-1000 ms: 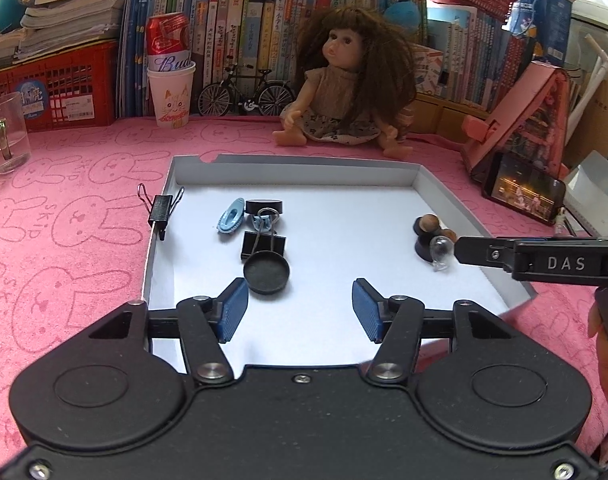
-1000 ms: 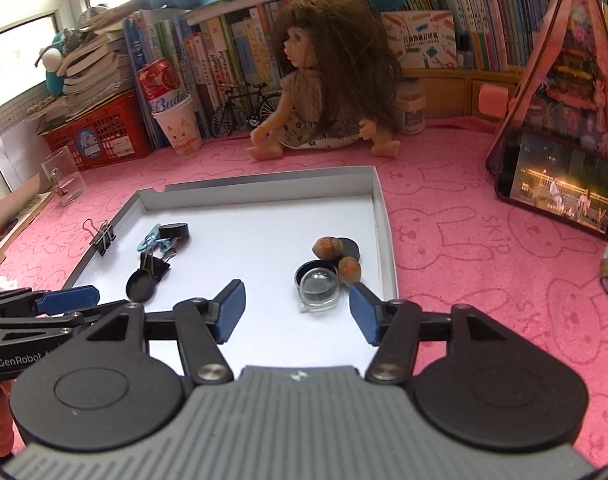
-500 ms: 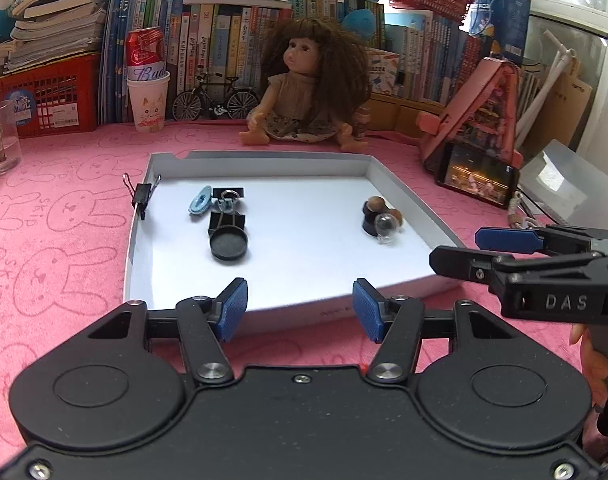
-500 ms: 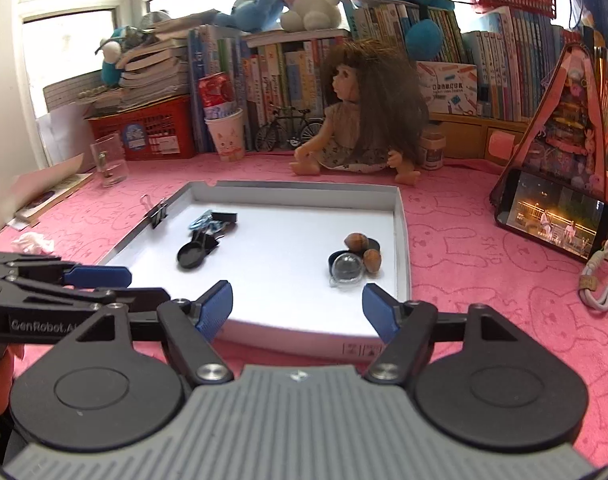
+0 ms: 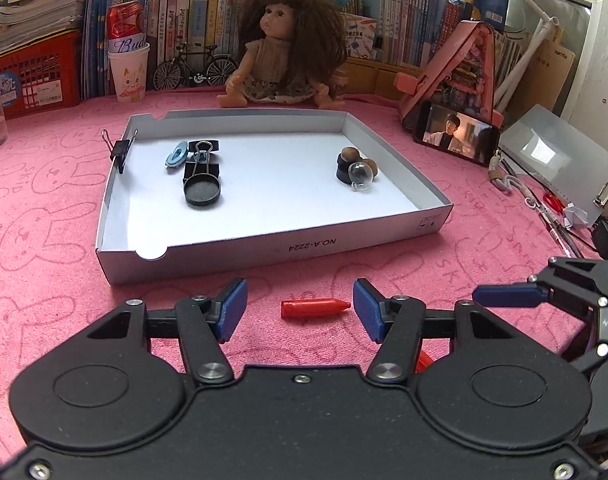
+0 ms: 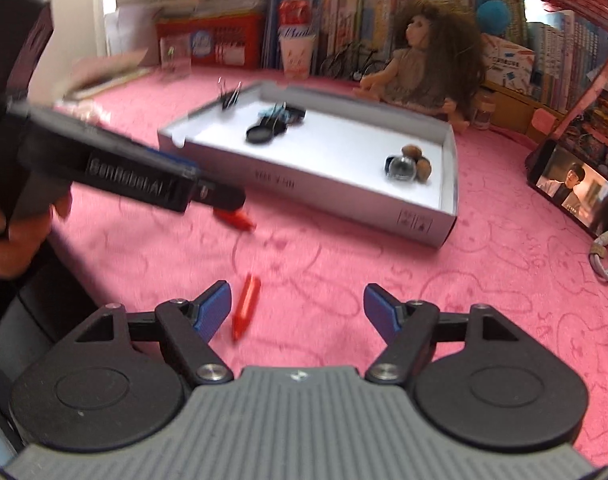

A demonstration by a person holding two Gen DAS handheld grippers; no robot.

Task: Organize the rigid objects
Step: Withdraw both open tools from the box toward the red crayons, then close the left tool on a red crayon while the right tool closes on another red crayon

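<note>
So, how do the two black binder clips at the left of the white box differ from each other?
The smaller binder clip is clamped on the left wall of the white box, standing up; the larger binder clip lies flat on the box floor. The smaller one stands alone, while the larger one touches a black round lid. Both are black with wire handles.

Behind the tray we see clutter.
We see a doll (image 5: 288, 44) seated before shelved books (image 5: 200, 12), a toy bicycle (image 5: 194, 68) beside it, and a phone (image 5: 455, 134) playing video on the pink cloth (image 5: 44, 208).
</note>
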